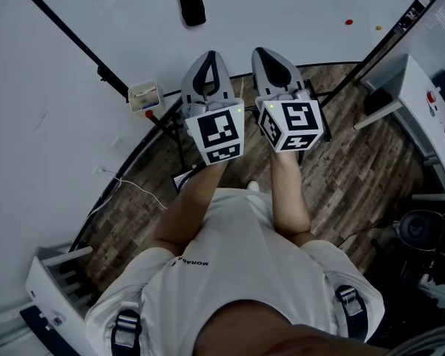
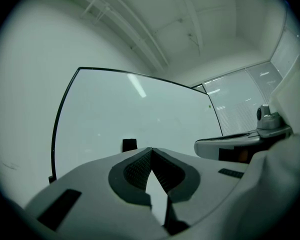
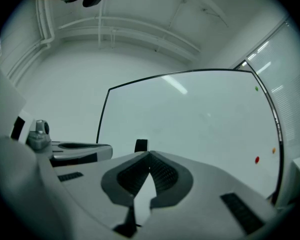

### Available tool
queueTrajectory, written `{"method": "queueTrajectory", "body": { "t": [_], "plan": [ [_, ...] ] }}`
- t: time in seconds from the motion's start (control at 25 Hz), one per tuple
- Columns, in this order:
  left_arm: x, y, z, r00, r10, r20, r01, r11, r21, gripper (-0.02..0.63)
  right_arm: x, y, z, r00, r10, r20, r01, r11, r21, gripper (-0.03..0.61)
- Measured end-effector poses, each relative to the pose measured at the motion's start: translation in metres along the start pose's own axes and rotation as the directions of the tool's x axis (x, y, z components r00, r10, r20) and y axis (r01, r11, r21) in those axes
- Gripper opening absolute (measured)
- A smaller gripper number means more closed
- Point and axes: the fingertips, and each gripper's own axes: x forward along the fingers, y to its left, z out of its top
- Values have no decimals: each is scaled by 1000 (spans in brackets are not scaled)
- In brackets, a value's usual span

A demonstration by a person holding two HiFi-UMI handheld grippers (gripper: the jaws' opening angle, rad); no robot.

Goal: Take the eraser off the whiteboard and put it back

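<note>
A black eraser [image 1: 192, 8] sticks to the whiteboard [image 1: 96, 6], above and a little left of both grippers. My left gripper [image 1: 210, 58] and right gripper [image 1: 267, 54] are held side by side in front of the board, short of it and apart from the eraser. Both are shut with nothing between the pads. In the left gripper view the eraser [image 2: 129, 145] shows just left of the shut tips [image 2: 151, 149]. In the right gripper view the eraser [image 3: 141, 145] also sits just left of the tips [image 3: 149, 154].
A small holder with markers [image 1: 144, 95] hangs at the board's lower edge, left of the grippers. Red [image 1: 348, 22] and orange [image 1: 378, 27] magnets dot the board's right side. The board's stand legs [image 1: 174, 132] and a white cable [image 1: 133, 188] are on the wooden floor; a white desk [image 1: 419, 99] stands right.
</note>
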Motion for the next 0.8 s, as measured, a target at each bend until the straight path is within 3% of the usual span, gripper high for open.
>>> {"method": "queueTrajectory", "body": {
  "t": [0.8],
  "plan": [
    [-5,-10,-2,1000,-24,-1,24,1000,-3,3,-8,-3,0,1000,-12,-4,12,1000,-1,14]
  ]
}}
